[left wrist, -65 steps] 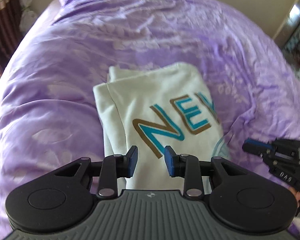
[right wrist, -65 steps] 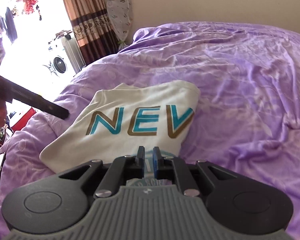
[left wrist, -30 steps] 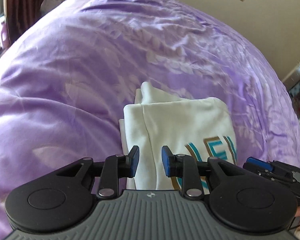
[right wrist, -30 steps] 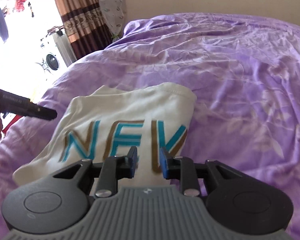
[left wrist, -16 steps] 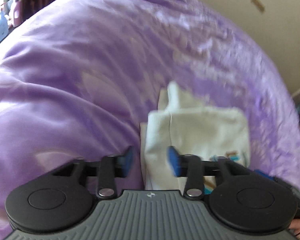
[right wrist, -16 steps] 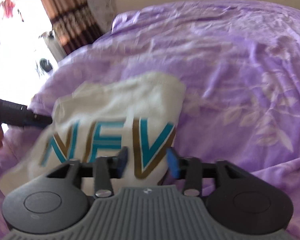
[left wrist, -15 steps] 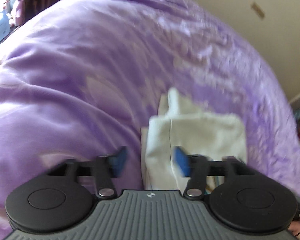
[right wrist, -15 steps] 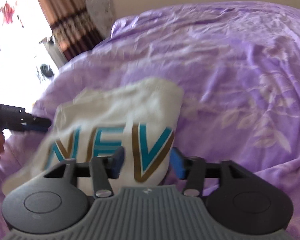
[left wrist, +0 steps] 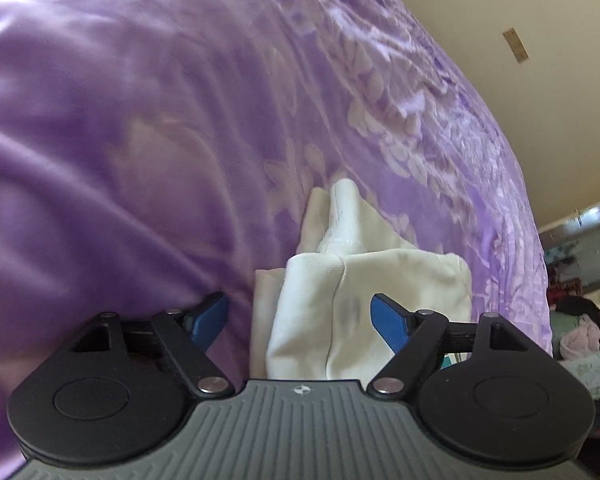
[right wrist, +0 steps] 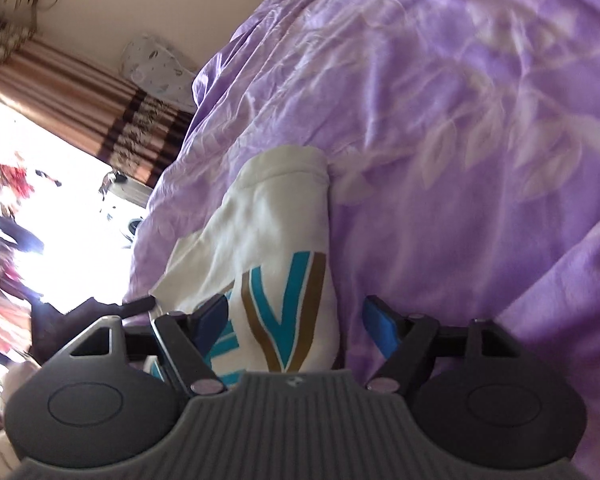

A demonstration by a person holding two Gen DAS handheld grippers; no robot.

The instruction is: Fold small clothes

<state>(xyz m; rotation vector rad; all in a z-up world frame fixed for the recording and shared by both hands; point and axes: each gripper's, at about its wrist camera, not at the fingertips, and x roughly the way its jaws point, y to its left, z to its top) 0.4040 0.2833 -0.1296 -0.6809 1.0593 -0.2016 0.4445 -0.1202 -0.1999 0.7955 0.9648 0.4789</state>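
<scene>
Both tongs, left tongs (left wrist: pixel 300 318) and right tongs (right wrist: pixel 296 320), are opening astride the shirt (left wrist: pixel 380 280); only the right view is showing "EV" lettering (right wrist: pixel 284 312).

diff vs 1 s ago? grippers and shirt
Both grippers dropped closer to the folded cream T-shirt and rolled. The left gripper and right gripper went from nearly shut to wide, jaws opening now; each straddles an edge of the shirt, with no pad pressing on it. Nothing was gripped. The shirt stays folded on the purple bedspread.
</scene>
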